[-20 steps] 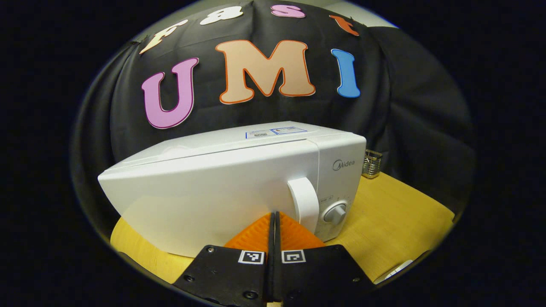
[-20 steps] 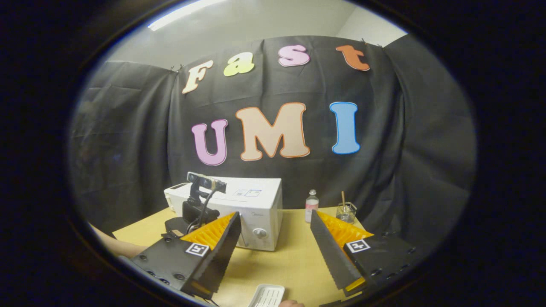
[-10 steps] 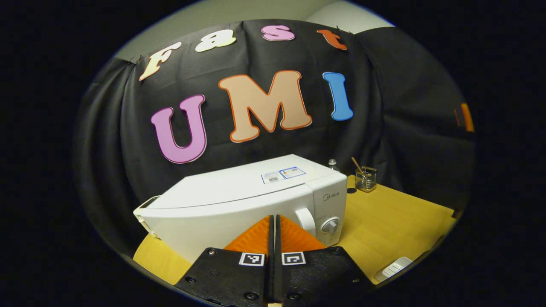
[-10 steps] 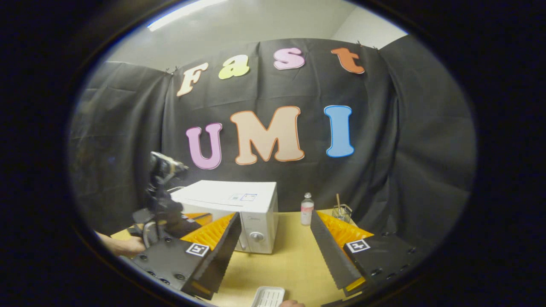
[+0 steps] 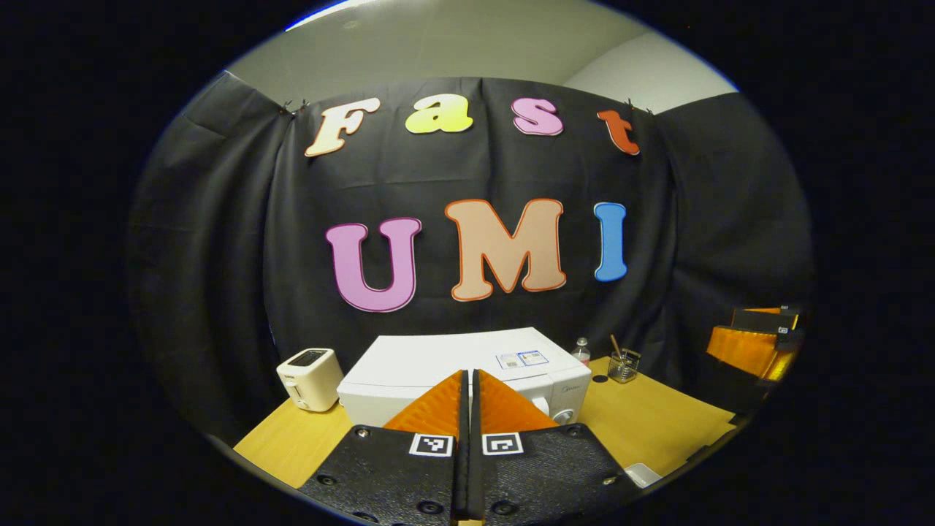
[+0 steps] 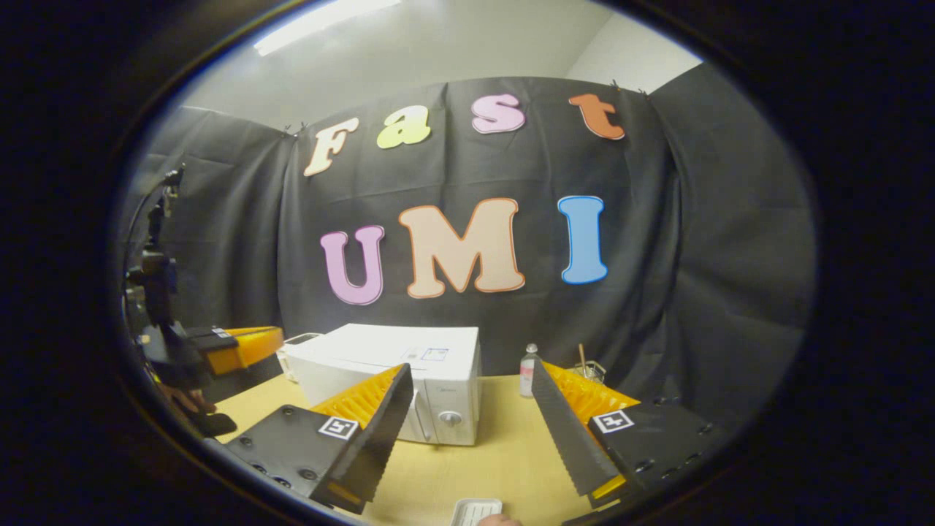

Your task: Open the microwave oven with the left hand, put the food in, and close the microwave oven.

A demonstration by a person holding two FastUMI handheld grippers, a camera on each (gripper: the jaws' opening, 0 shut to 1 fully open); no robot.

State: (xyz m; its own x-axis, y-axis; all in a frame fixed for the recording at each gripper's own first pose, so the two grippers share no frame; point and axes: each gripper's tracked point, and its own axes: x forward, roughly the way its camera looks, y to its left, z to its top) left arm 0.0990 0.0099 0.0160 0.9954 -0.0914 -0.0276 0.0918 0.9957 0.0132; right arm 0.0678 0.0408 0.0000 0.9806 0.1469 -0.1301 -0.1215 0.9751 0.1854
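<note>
Left gripper view: one left tool [image 5: 468, 380], its two fingers pressed together with nothing between them, held above and in front of the microwave oven [image 5: 438, 365]. One microwave oven, white, door closed, standing on the wooden table [image 5: 657, 420]; its one knob [image 5: 562, 416] peeks out just right of the fingers. Left of the oven, one white toaster [image 5: 310, 378], near but apart. Right of the oven and behind it, one small clear bottle [image 5: 581, 351], and farther right one clear glass cup [image 5: 623, 366] with one stick in it. In front of the oven to the right, at the table's near edge, a corner of one white tray [image 5: 643, 475]; its contents cannot be made out. Far right of the oven, the right tool [image 5: 756, 343] is seen from outside.

Right gripper view: one right tool [image 6: 467, 420], its two fingers spread wide, holding nothing, raised above the table [image 6: 497, 453]. Between the fingers stands the microwave oven [image 6: 409, 380], door closed, one knob [image 6: 448, 418] on its front right. Right of the oven, the one bottle [image 6: 528, 363] and the one cup [image 6: 590, 371]. In front of the oven, at the bottom edge, the white tray [image 6: 476, 511], a fingertip touching its near side. Left of the oven, well apart, the left tool [image 6: 241, 345], with one small camera [image 6: 155, 248] on its mount.
</note>
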